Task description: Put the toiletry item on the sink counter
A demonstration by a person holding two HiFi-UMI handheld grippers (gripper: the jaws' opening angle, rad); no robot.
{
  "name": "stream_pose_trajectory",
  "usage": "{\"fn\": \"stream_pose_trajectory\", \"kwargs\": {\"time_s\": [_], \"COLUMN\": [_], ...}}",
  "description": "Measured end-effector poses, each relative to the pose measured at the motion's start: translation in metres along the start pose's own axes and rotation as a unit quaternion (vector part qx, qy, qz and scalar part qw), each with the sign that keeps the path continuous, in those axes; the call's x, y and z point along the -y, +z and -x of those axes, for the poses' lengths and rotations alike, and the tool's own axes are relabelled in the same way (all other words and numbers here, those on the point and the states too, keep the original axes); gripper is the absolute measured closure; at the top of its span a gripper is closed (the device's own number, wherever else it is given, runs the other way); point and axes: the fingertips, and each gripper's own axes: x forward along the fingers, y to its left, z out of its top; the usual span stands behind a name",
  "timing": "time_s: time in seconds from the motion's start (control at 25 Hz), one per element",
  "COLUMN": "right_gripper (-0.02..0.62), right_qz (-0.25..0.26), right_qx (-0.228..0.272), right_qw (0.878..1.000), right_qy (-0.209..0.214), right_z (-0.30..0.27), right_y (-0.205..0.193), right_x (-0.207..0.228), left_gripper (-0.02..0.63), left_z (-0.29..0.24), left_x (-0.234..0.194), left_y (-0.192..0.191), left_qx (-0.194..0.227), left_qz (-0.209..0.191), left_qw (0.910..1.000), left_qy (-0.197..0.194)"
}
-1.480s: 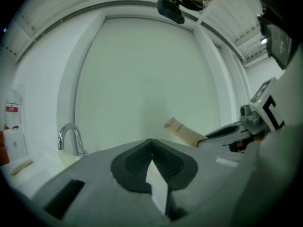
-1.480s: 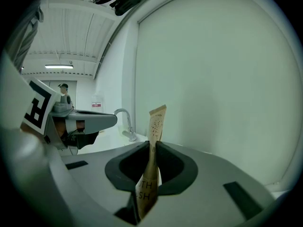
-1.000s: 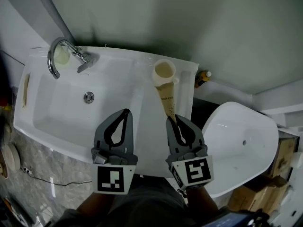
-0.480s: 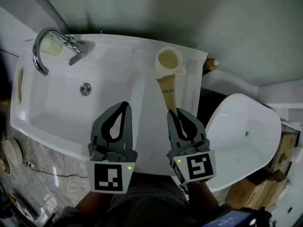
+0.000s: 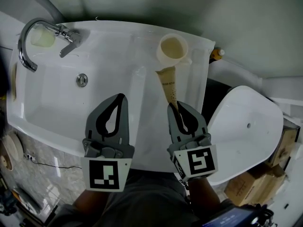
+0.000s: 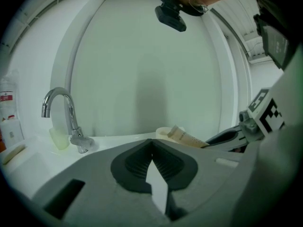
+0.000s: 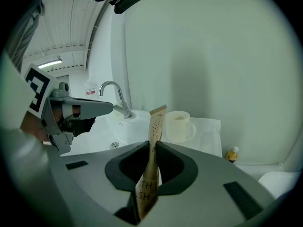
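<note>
glossy ceramic sink (image 5: 52, 117), shiny metal tap (image 5: 65, 31), matt tube (image 5: 169, 86)

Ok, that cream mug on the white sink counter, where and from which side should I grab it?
Probably the rim of the cream mug, from above, one jaw inside, one outside: it stands upright, mouth open. Take the wall facing the basin; the handle juts the other way, and the tan paper sachet in the right gripper ends close beside it.

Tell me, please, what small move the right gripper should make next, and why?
Probably lower the right gripper toward the sink counter: its jaws are shut on the tan packet, whose far end nearly meets the cup, so it should land short of the cup.
</note>
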Motion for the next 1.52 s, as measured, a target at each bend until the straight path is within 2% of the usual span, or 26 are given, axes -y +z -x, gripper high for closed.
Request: {"fn": "stream_pose_trajectory", "kwargs": {"time_s": [0.6, 1.52], "right_gripper": [0.548, 0.548], "right_qz": [-0.011, -0.018], "right_qx": [-0.032, -0.057], "right_qw": [0.999, 0.998], "right_qy": [-0.002, -0.005], "right_z": [-0.018, -0.036], "right_y": [-0.026, -0.045], "right_x": [0.008, 0.009], "left_gripper": [0.595, 0.595], "left_z": [-0.020, -0.030], "left_x": [-0.002, -0.012], "left_y": [-0.024, -0.042], "left_qx": [-0.028, -0.045], "left_qz": [0.008, 0.015], "left_qw": [0.9995, 0.9988], "left_qy": [-0.009, -0.013]}}
